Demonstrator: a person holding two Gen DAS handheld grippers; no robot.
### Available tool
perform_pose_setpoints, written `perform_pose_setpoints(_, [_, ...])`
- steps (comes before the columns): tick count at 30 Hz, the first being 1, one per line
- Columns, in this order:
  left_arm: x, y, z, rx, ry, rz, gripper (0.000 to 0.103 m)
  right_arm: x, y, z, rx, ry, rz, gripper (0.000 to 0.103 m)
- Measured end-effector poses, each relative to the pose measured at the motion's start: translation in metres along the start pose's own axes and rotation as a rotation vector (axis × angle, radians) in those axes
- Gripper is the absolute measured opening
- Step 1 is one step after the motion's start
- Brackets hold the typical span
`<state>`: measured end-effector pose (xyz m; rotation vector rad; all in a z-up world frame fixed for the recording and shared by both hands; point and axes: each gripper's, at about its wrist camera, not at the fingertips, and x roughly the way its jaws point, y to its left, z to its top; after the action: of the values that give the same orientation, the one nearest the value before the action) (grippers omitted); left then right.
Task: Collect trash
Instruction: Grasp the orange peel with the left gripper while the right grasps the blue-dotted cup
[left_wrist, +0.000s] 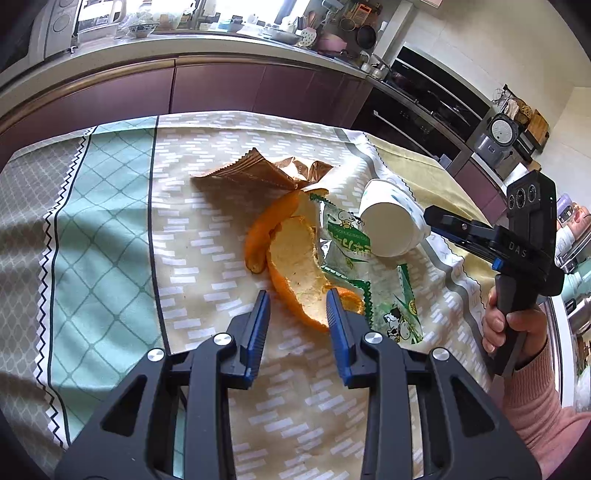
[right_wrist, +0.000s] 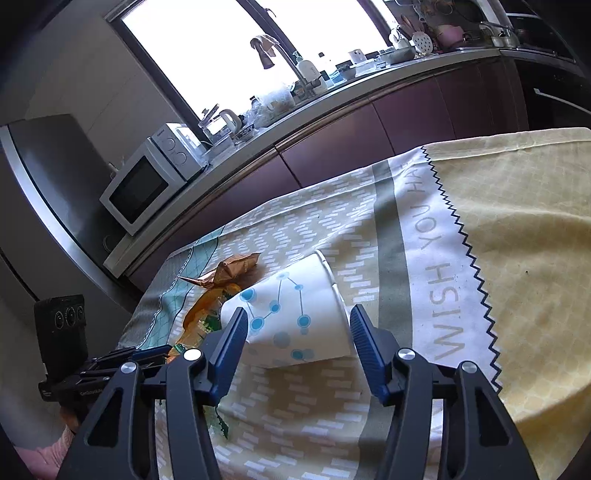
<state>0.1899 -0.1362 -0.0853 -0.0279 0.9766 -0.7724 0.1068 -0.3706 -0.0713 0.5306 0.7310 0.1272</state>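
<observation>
A patterned cloth (left_wrist: 110, 236) covers the table, with a purple-fronted kitchen counter (left_wrist: 221, 85) behind it and a microwave (right_wrist: 144, 184) on that counter in the right wrist view. The trash lies in a loose heap near the middle of the cloth. The biggest piece is a paper cup (right_wrist: 295, 314) on its side, white with blue dots and lines, its base toward the peel and wrappers. The right gripper (right_wrist: 297, 325) sits around it: the jaws are about half open, one blue finger on each side of the cup, but whether the pads press on it I cannot tell. Next to the cup lies an orange peel (left_wrist: 295, 258), white side up, touching a green and white wrapper (left_wrist: 343, 236) beside it. A copper foil wrapper (left_wrist: 258, 171) lies just beyond them. The left gripper (left_wrist: 297, 306) is partly open, holding nothing, with its fingertips at the near end of the peel.
</observation>
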Motion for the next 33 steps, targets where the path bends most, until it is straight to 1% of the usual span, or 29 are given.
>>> perform_pose_setpoints(5, [0.007,0.002,0.003,-0.003,0.015,0.009,0.031,-0.006,0.007,-0.005,-0.013,-0.004,0.028,0.041])
perform_pose_setpoints(9, [0.013,0.003,0.005,-0.006,0.028,0.015,0.030,-0.010,0.012,-0.008,-0.020,-0.011,0.048,0.033])
perform_pose_setpoints(10, [0.014,0.002,0.005,-0.005,0.029,0.015,0.028,-0.009,0.013,-0.008,-0.023,-0.010,0.051,0.030])
perform_pose_setpoints(12, [0.017,0.002,0.006,-0.008,0.033,0.017,0.022,-0.006,0.013,-0.009,-0.025,-0.004,0.055,0.028])
perform_pose_setpoints(14, [0.017,0.003,0.005,-0.009,0.029,0.022,0.019,-0.004,0.013,-0.010,-0.022,0.002,0.062,0.022])
perform_pose_setpoints(18, [0.016,0.005,0.003,-0.020,0.024,0.024,0.010,-0.004,0.014,-0.012,-0.015,-0.003,0.075,0.018])
perform_pose_setpoints(24, [0.010,0.004,-0.001,-0.018,0.005,0.016,0.007,-0.013,0.025,-0.012,-0.051,-0.028,0.071,0.008])
perform_pose_setpoints(26, [0.007,0.003,-0.003,-0.012,-0.004,0.022,0.007,-0.016,0.030,-0.012,-0.066,-0.036,0.069,0.003])
perform_pose_setpoints(30, [-0.004,-0.001,-0.007,0.013,-0.027,0.018,0.005,-0.024,0.036,-0.012,-0.077,-0.059,0.062,0.002])
perform_pose_setpoints(33, [-0.016,-0.004,-0.010,0.039,-0.052,0.029,0.005,-0.029,0.040,-0.013,-0.084,-0.069,0.061,0.002])
